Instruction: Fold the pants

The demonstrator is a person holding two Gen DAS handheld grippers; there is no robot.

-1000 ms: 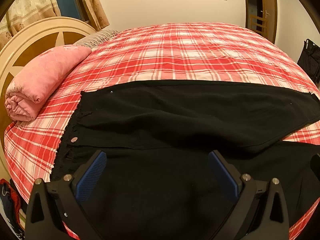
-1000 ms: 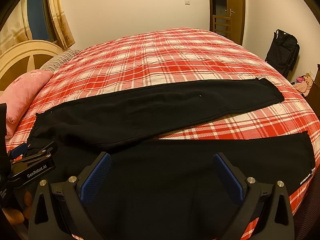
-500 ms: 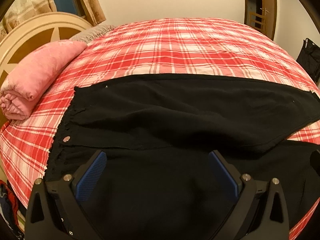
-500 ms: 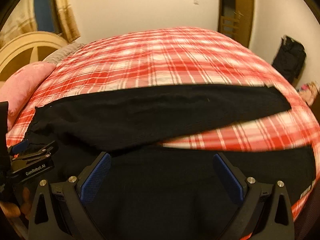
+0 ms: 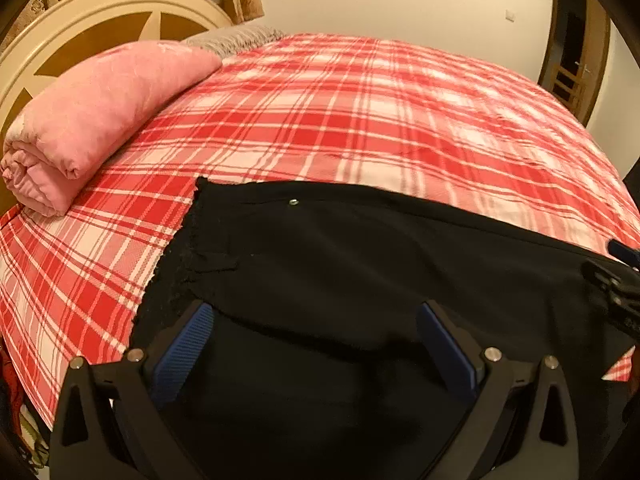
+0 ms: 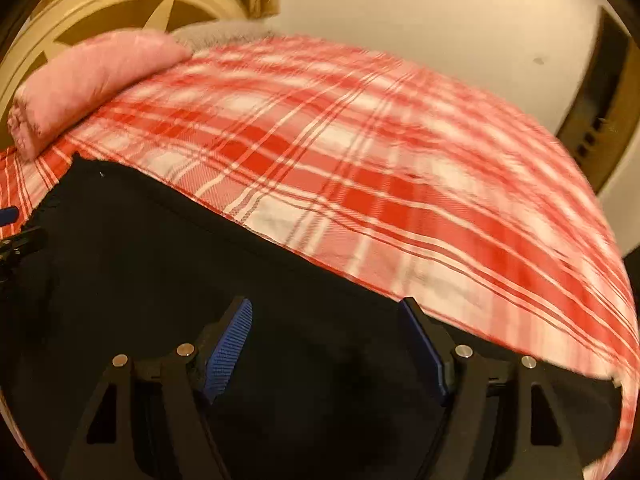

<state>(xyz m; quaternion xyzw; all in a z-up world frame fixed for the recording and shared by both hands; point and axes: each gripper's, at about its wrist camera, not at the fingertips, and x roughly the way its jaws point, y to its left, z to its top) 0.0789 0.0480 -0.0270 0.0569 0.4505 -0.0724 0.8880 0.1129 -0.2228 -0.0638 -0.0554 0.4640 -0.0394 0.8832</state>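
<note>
No text, label, brand, number or sign can be read in either view. The right wrist view is blurred, so nothing is legible there. In the left wrist view the black pants (image 5: 360, 264), the checked bed (image 5: 360, 120) and the pink roll (image 5: 96, 112) carry no lettering that can be made out.

Red-white plaid bedspread (image 5: 360, 120) covers bed. Cream headboard (image 5: 100, 12) at left, rolled pink blanket (image 5: 100, 108) beside it. Plain cream wall (image 5: 400, 0) behind. Wooden door frame (image 5: 596, 52) at right. Warm light.
</note>
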